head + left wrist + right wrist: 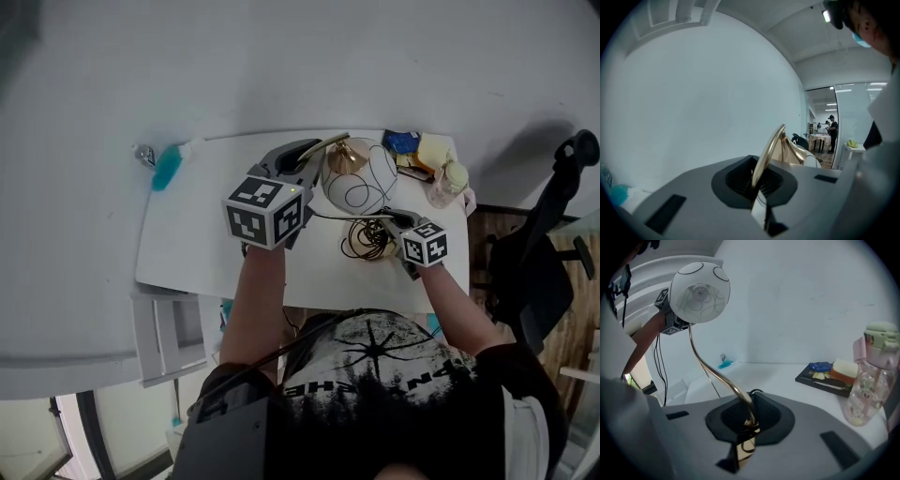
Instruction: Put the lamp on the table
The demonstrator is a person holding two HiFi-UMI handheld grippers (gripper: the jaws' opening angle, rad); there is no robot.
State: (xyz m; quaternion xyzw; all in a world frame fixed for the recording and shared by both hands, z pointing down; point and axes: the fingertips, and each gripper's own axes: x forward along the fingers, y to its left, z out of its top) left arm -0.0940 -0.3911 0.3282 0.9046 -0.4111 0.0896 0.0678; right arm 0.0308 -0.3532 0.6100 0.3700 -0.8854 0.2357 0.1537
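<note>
Backdrop: plain white wall [281, 56] behind a white table [187, 234]; office chair [539, 262] off the table's right side.
Lamp [361, 178]: gooseneck type, white globe shade [699, 292] w/ black line drawing, gold stem [710, 369]. It's held over the table's middle-right part, btw both grippers. Can't tell if any part touches the tabletop.
L gripper [302, 157]: jaws shut tight on the stem, near the gold cone [799, 152] at the shade end.
R gripper [394, 217]: jaws narrow, clamped on the stem's lower bend. From its own view the stem curves up and left to the shade.
Cord [366, 240]: dark, coiled on the table toward the front edge, just beside R gripper.
Far right corner: dark tray [806, 378] w/ a yellow sponge [843, 367] and a blue thing on it. Clear bottle [874, 376] w/ pink fittings stands upright just beside the tray.
Far left corner: teal item [169, 167] lying at the edge by the wall, too small to ID.
</note>
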